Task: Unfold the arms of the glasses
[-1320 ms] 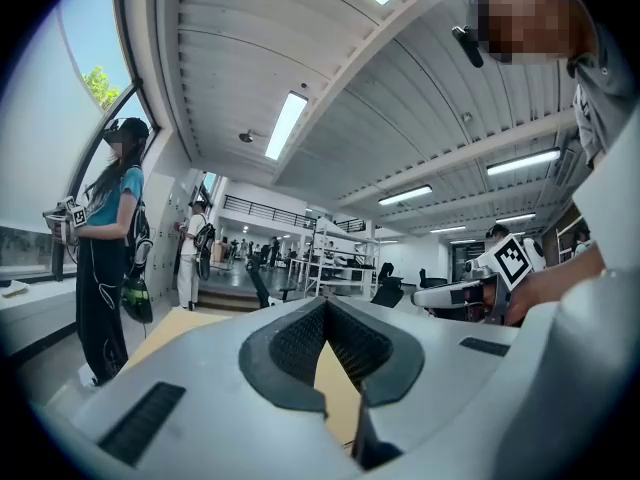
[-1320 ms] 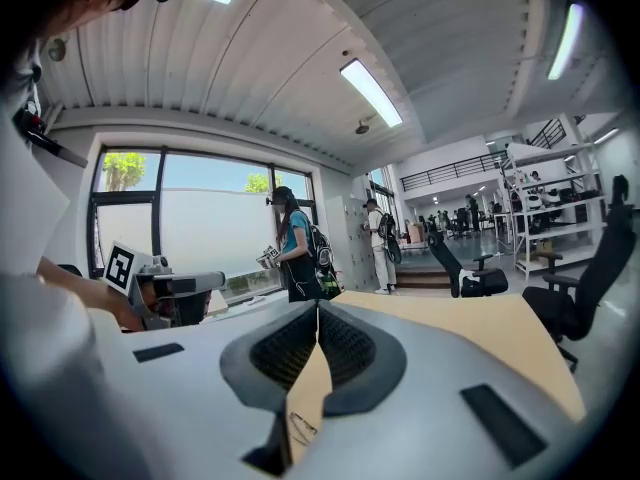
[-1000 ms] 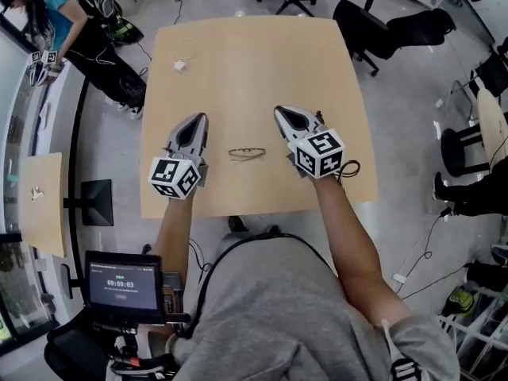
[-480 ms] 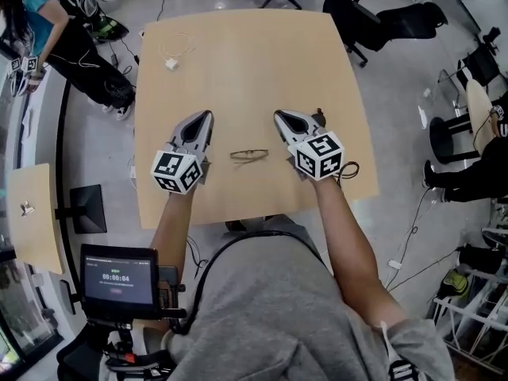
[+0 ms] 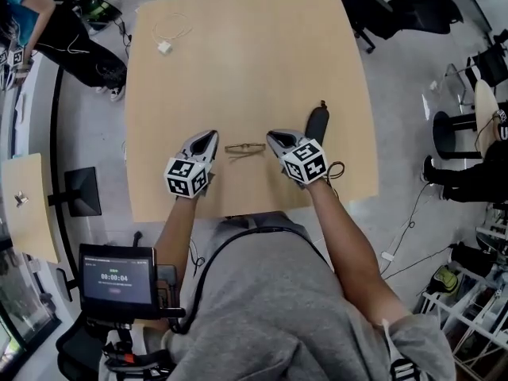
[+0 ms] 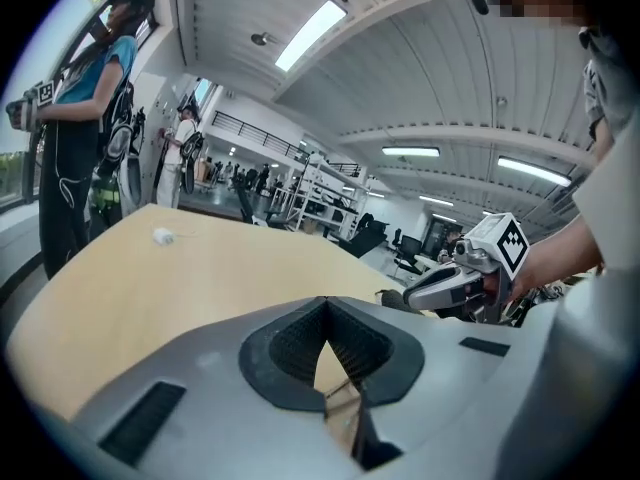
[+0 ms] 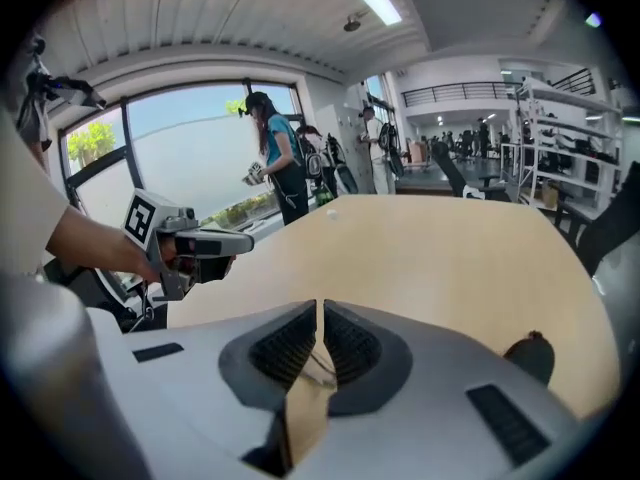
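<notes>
Thin-framed glasses (image 5: 244,147) lie folded on the wooden table (image 5: 238,62), near its front edge. My left gripper (image 5: 209,136) sits low just left of them, jaws shut and empty, tip a short way from the frame's left end. My right gripper (image 5: 271,137) sits just right of them, also shut, its tip close to the frame's right end. In the left gripper view the left gripper (image 6: 325,303) has its tips together, and part of the glasses (image 6: 345,388) shows below them. In the right gripper view the right gripper (image 7: 320,310) is closed, with the glasses' wire (image 7: 322,368) behind the pads.
A black oblong object (image 5: 317,121) lies on the table just behind my right gripper. A white plug with a cable (image 5: 164,48) lies at the far left corner. Office chairs (image 5: 397,14) stand beyond the table, and a person (image 5: 48,22) stands at the far left.
Both grippers have come down toward the table and closed in on the glasses from either side. The glasses have not moved on the table.
</notes>
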The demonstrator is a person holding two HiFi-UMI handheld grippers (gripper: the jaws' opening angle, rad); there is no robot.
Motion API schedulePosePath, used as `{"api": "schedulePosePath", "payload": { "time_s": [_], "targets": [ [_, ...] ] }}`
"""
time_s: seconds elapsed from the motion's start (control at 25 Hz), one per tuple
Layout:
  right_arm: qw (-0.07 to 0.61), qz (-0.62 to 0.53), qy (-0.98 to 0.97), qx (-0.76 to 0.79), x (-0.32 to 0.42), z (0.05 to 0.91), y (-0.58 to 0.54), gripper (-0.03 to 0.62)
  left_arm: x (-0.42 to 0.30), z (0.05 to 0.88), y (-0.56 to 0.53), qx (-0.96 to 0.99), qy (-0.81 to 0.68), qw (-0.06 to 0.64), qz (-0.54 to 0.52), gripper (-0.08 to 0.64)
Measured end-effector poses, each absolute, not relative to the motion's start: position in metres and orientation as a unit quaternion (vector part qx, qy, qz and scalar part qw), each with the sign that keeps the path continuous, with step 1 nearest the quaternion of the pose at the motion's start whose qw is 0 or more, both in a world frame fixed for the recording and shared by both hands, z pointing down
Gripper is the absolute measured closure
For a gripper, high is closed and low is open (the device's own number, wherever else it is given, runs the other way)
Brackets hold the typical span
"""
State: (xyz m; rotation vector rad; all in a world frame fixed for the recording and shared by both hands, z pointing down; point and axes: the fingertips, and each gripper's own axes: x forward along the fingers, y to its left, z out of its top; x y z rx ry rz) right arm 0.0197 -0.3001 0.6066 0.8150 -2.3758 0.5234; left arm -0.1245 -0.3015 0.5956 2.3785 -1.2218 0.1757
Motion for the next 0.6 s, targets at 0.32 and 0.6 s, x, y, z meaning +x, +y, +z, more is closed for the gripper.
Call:
{"api": "schedulePosePath", "payload": {
  "time_s": [0.32,0.6],
  "targets": [
    [0.365,0.237,-0.868,0.239,0.033,0.701,-0.295,0.583,-0.089,0.703,-0.293,0.842,-0.418,0.309,0.145,0.555],
    [0.392,0.238,-0.863,0.211,0.029,0.724,-0.295,0.531,-0.084,0.73,-0.284,0.826,-0.419,0.337,0.165,0.555]
  ]
}}
